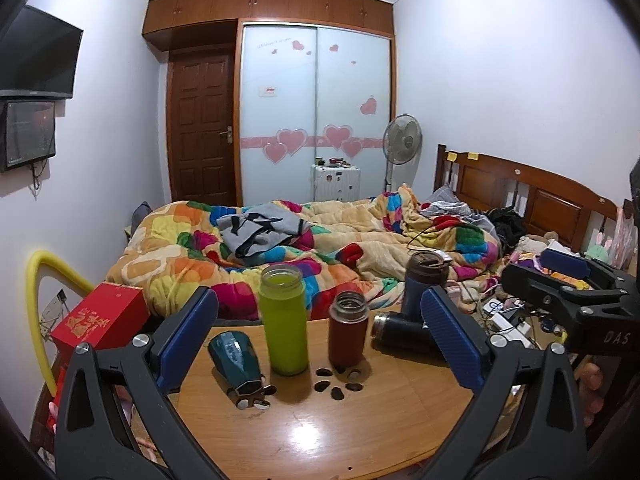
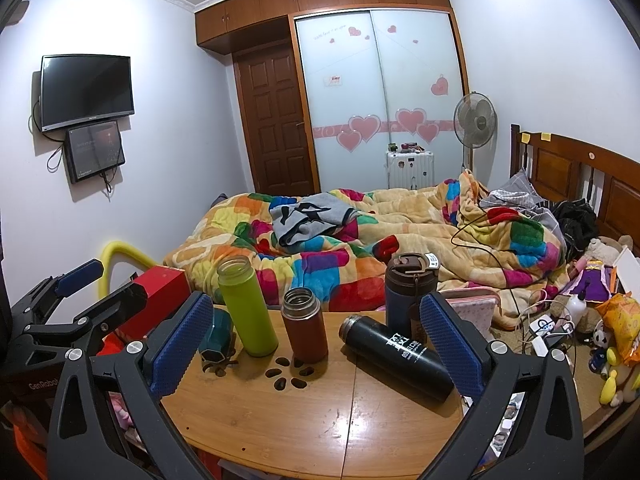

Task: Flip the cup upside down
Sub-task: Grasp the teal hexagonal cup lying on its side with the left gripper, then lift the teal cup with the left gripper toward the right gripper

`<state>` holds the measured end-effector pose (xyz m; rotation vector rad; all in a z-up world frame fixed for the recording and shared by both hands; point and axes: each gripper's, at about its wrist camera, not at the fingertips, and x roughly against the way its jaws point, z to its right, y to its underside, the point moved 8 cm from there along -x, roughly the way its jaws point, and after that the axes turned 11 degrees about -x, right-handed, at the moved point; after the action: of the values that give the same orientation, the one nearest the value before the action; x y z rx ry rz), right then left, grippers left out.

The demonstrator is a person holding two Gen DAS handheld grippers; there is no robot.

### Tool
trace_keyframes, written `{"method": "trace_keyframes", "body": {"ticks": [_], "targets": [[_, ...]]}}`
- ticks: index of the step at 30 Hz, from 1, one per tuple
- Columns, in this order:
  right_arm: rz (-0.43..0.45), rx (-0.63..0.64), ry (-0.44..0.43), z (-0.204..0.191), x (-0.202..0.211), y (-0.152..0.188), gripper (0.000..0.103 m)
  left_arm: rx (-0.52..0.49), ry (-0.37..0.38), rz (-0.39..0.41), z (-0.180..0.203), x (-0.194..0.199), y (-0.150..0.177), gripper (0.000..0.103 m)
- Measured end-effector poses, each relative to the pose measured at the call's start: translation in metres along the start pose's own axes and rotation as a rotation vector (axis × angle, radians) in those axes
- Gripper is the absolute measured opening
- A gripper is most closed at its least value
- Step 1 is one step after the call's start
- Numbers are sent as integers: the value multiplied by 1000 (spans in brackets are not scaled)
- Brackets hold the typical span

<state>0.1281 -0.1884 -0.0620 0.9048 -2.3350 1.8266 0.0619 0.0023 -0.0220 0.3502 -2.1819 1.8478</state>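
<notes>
Several cups stand or lie on a round wooden table (image 1: 320, 428). A lime green flask (image 1: 284, 320) and a red-brown flask (image 1: 347, 330) stand upright with open mouths. A teal cup (image 1: 234, 354) lies on its side at the left. A black flask (image 2: 396, 356) lies on its side at the right. A dark blue lidded tumbler (image 2: 408, 296) stands behind it. My left gripper (image 1: 320, 336) is open and empty, held back from the cups. My right gripper (image 2: 316, 340) is open and empty, also held back. The right gripper also shows in the left wrist view (image 1: 568, 276).
Dark pebbles (image 1: 338, 384) lie on the table in front of the flasks. A red box (image 1: 100, 316) stands left of the table. A bed with a colourful quilt (image 1: 320, 248) lies behind. Cables and clutter (image 2: 560, 328) cover the floor at the right.
</notes>
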Motion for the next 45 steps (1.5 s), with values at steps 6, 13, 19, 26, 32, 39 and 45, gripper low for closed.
{"method": "trace_keyframes", "body": {"ticks": [6, 13, 19, 26, 32, 39, 45], "targets": [[-45, 0, 15, 2, -14, 12, 103, 86, -30, -129, -39, -33, 37, 103], [-128, -15, 37, 22, -38, 37, 103, 211, -57, -341, -88, -97, 104, 103], [-192, -30, 54, 35, -56, 56, 103, 240, -50, -523, -98, -169, 163, 103], [-260, -40, 68, 43, -77, 78, 103, 302, -2, -614, -97, -220, 196, 72], [-300, -36, 71, 45, -89, 91, 103, 327, -25, -589, -92, -216, 200, 70], [-333, -39, 61, 43, -97, 101, 103, 298, 17, -598, -64, -183, 204, 70], [-355, -39, 64, 43, -96, 111, 103, 248, 99, -597, -11, -160, 202, 70]]}}
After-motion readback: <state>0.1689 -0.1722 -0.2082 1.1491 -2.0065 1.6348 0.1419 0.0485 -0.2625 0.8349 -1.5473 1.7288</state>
